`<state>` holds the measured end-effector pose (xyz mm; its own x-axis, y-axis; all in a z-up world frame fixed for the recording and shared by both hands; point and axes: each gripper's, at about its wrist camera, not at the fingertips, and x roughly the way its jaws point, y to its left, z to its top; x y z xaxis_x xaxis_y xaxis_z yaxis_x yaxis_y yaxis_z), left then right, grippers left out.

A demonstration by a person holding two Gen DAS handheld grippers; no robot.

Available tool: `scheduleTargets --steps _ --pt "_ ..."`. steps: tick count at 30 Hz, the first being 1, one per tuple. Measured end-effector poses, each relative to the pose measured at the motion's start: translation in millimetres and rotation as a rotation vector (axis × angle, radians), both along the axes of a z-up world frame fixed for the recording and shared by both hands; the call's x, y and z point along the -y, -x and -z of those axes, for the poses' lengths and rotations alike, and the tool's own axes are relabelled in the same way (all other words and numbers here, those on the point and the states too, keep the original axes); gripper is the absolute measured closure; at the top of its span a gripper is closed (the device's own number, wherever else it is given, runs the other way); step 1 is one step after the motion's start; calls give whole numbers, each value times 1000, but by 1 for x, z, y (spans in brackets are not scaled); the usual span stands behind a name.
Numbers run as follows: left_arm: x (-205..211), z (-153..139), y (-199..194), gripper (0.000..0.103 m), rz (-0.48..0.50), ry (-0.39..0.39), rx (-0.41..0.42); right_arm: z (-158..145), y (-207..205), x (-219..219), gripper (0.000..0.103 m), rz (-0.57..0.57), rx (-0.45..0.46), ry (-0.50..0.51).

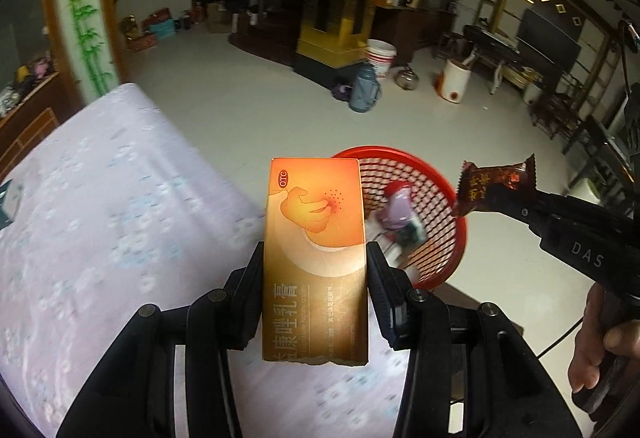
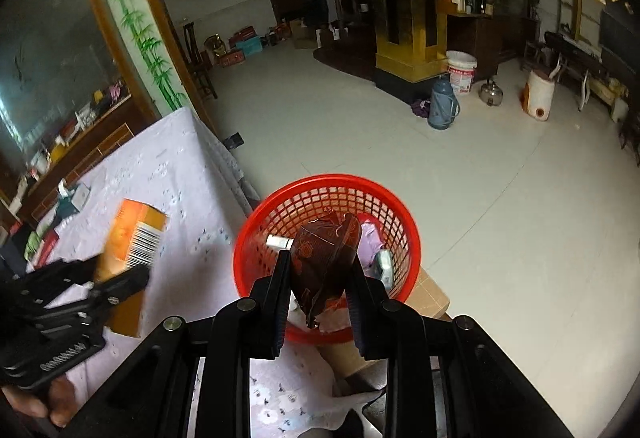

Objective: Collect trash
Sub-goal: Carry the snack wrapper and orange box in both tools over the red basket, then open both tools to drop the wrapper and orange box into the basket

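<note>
Over the floral tablecloth [image 1: 100, 206], my left gripper [image 1: 315, 262] clamps an orange box [image 1: 315, 250] marked "OTC". Beside it sits the red basket [image 1: 456, 238]; above its rim my right gripper [image 2: 320, 266], lettered "DAS", pinches a brown wrapper [image 2: 324, 258].

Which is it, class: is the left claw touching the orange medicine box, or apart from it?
Touching. In the left wrist view, both fingers of the left claw press against the long sides of the orange medicine box, holding it clear of the table.
</note>
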<state>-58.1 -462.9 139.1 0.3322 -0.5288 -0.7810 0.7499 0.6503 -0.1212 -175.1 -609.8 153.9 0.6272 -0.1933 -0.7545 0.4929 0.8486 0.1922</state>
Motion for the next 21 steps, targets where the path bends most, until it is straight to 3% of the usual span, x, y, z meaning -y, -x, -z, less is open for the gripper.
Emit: scheduleTargets --steps 10,12,14,19,21 --pt "66 26 -23 58 53 13 -78 13 -25 51 74 -1 -16 -51" --pt "71 30 -26 48 55 10 -90 17 -33 58 70 -5 -20 -80" --pt "72 31 -27 47 46 19 -96 18 -36 60 55 -3 -21 -82" --pt "61 25 -20 45 41 18 -57 12 -33 55 52 17 -16 -33" --pt "53 22 -16 33 33 19 -21 9 -28 50 48 34 -31 5"
